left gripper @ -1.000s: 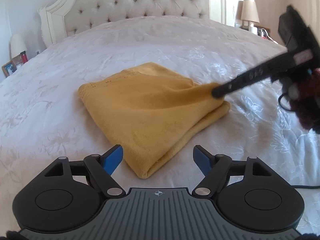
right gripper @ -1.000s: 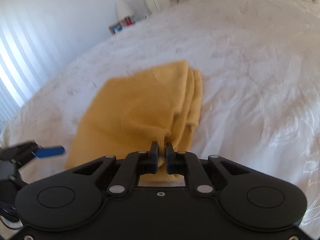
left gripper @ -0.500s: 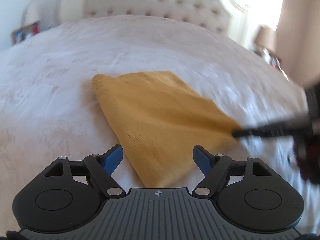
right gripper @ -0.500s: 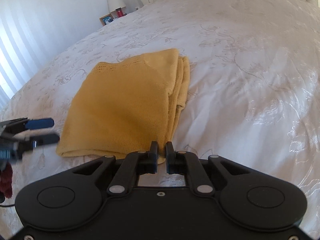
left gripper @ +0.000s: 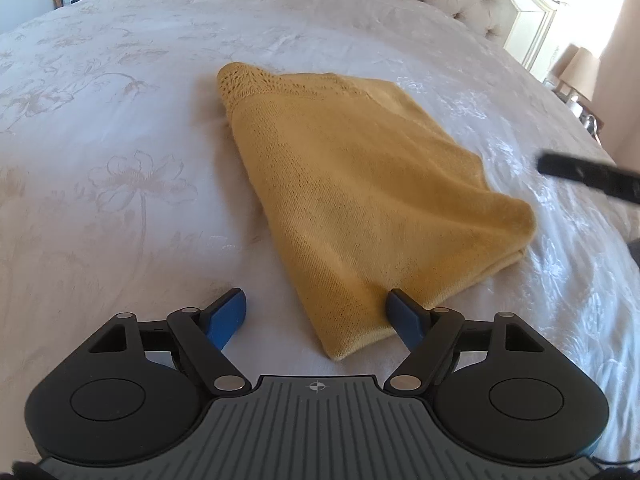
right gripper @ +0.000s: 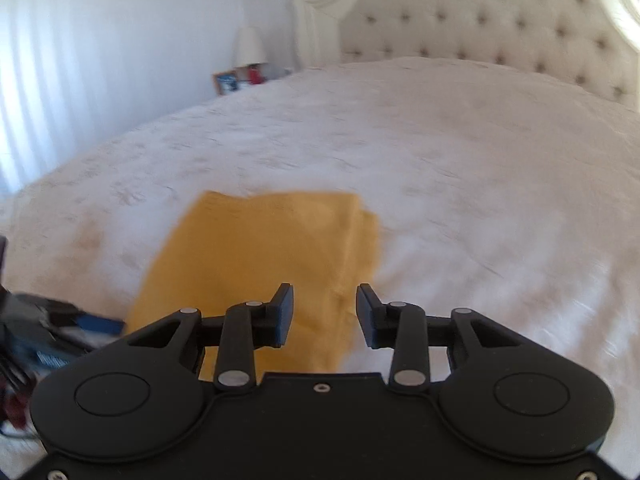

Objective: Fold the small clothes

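A folded mustard-yellow knit garment [left gripper: 360, 196] lies flat on the white bedspread [left gripper: 120, 160]. My left gripper [left gripper: 316, 316] is open with blue pads, just in front of the garment's near corner; its right pad touches or overlaps the garment's edge. My right gripper [right gripper: 324, 316] is open and empty, held above the garment's near edge [right gripper: 260, 264]. The tip of the right gripper [left gripper: 580, 172] shows at the right of the left wrist view, apart from the cloth. The left gripper [right gripper: 72, 328] shows blurred at the left of the right wrist view.
A tufted cream headboard [right gripper: 480, 20] stands at the far end of the bed. A nightstand with a lamp [right gripper: 248, 44], a photo frame [right gripper: 226, 82] and a red item is to its left. Another lamp [left gripper: 580, 72] stands on the other side.
My right gripper has opened and let go of the garment's corner, then pulled back and tilted up. The garment now lies flat. My left gripper has swung left around the garment, still open.
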`<control>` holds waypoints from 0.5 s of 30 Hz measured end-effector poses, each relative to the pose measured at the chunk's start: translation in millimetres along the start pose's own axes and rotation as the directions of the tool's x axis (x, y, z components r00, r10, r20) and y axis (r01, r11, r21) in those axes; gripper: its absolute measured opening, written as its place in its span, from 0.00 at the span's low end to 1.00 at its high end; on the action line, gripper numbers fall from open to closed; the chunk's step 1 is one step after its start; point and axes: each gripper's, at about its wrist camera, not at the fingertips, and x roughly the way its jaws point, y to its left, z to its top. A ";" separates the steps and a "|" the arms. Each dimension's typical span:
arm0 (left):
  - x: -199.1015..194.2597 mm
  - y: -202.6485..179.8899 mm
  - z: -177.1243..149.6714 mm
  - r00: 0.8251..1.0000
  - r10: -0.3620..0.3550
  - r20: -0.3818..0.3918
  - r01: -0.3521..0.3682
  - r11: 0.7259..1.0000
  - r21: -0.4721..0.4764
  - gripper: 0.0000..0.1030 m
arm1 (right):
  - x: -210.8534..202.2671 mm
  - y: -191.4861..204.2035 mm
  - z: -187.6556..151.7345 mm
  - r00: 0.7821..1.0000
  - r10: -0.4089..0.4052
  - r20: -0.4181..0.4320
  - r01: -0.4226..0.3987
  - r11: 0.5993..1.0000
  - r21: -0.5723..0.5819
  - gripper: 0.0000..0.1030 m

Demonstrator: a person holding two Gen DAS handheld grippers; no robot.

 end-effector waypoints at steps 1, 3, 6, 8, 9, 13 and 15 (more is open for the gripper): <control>0.5 -0.9 0.1 1.000 0.001 0.001 -0.001 1.000 -0.001 0.74 | 7.7 5.8 3.0 0.999 0.031 -0.005 -0.031 0.999 -0.010 0.45; 1.1 -1.2 -0.2 1.000 0.002 0.005 -0.002 1.000 -0.003 0.74 | 27.6 15.4 6.5 0.994 0.099 -0.043 -0.100 0.995 -0.018 0.45; -1.3 -1.1 -1.9 1.000 -0.003 0.006 0.003 1.000 -0.006 0.74 | 58.2 18.3 8.1 0.987 0.127 -0.098 -0.126 0.992 0.016 0.45; -2.9 0.8 -3.1 1.000 -0.010 0.006 0.010 1.000 -0.013 0.74 | 75.0 7.8 7.5 0.988 0.088 -0.128 -0.082 0.995 0.054 0.43; -3.4 1.7 -3.6 1.000 -0.014 0.007 0.014 1.000 -0.015 0.74 | 82.9 1.0 4.9 0.988 0.033 -0.150 -0.026 0.998 0.049 0.36; -6.0 4.9 -3.8 1.000 -0.029 0.009 0.029 0.999 -0.031 0.75 | 90.8 -27.5 1.9 0.983 -0.052 -0.174 0.067 0.994 0.082 0.20; -7.9 6.7 -3.6 0.999 -0.038 0.010 0.039 0.998 -0.055 0.75 | 83.2 -27.1 5.2 0.980 -0.112 -0.162 0.116 0.993 0.018 0.46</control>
